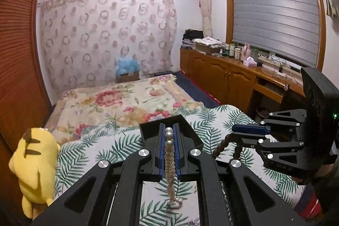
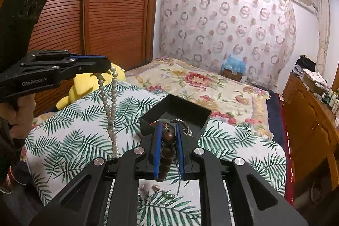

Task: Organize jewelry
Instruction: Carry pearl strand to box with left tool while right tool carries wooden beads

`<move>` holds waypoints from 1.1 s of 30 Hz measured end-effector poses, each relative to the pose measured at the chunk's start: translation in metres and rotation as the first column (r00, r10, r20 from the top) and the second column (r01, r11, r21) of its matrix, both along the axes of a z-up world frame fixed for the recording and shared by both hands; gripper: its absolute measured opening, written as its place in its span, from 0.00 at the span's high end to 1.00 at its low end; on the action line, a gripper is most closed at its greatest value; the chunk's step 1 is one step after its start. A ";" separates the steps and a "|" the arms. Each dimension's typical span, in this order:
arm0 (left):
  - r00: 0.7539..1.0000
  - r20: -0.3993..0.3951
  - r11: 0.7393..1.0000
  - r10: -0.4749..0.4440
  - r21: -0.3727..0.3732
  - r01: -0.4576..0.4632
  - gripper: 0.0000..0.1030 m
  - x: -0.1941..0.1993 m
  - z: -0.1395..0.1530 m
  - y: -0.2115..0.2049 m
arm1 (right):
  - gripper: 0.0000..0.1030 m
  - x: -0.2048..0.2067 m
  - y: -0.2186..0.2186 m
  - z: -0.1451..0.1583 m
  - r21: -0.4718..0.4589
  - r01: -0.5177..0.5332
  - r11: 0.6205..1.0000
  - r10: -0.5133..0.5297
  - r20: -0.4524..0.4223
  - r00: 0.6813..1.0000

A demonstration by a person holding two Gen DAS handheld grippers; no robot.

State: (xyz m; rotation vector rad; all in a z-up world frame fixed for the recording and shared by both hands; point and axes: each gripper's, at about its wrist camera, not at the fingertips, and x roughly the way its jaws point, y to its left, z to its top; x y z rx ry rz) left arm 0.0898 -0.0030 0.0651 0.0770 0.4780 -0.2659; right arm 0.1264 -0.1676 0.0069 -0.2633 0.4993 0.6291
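Where legible, left tool (image 2: 106,67) reads "GenRobot.AI"

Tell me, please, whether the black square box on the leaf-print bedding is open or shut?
Open: the black square box shows no lid, its dark interior is exposed, and silvery jewelry lies inside.

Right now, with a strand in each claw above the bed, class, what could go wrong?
1. The pearls hang long from the left claw; their tail may catch the box rim.
2. The brown beads sit loosely between the right claw's fingers and might slip.
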 end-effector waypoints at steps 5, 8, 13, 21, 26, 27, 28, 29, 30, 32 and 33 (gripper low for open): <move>1.000 0.021 1.000 0.011 0.028 -0.012 0.93 0.013 0.010 -0.003 | 0.85 0.014 0.002 0.012 -0.002 0.011 1.000 -0.011 0.023 1.000; 0.999 0.018 0.999 0.028 0.031 -0.028 0.94 0.025 0.014 -0.002 | 0.85 0.024 0.002 0.018 -0.001 0.015 1.000 -0.015 0.034 0.999; 0.999 0.016 0.999 0.043 0.020 -0.043 0.93 0.046 0.024 0.001 | 0.85 0.041 0.005 0.026 -0.003 0.027 1.000 -0.027 0.051 0.998; 0.998 0.035 0.998 0.048 -0.033 -0.047 0.94 0.069 0.046 -0.001 | 0.85 0.063 0.014 0.029 0.000 0.026 1.000 -0.026 0.056 0.998; 0.998 0.037 0.998 0.046 -0.046 -0.044 0.93 0.079 0.050 -0.008 | 0.85 0.075 0.019 0.024 -0.021 0.034 0.999 -0.033 0.050 0.998; 0.998 0.044 0.998 0.047 -0.035 -0.045 0.94 0.080 0.051 -0.012 | 0.85 0.076 0.018 0.023 -0.021 0.036 0.999 -0.035 0.050 0.998; 0.998 0.051 0.999 0.048 -0.026 -0.047 0.94 0.080 0.052 -0.014 | 0.85 0.078 0.018 0.022 -0.019 0.038 0.999 -0.037 0.047 0.998; 0.997 0.055 0.999 0.049 -0.022 -0.048 0.93 0.080 0.052 -0.015 | 0.85 0.081 0.017 0.021 -0.016 0.041 0.999 -0.040 0.043 0.998; 0.997 0.056 0.999 0.049 -0.023 -0.048 0.93 0.082 0.051 -0.016 | 0.85 0.083 0.016 0.020 -0.013 0.042 0.999 -0.041 0.041 0.998; 0.997 0.051 0.998 0.052 -0.029 -0.050 0.93 0.083 0.050 -0.017 | 0.85 0.087 0.016 0.018 -0.007 0.042 0.999 -0.042 0.035 0.999; 0.998 0.043 0.998 0.054 -0.029 -0.053 0.93 0.085 0.047 -0.017 | 0.85 0.089 0.017 0.016 -0.004 0.043 0.999 -0.042 0.033 0.999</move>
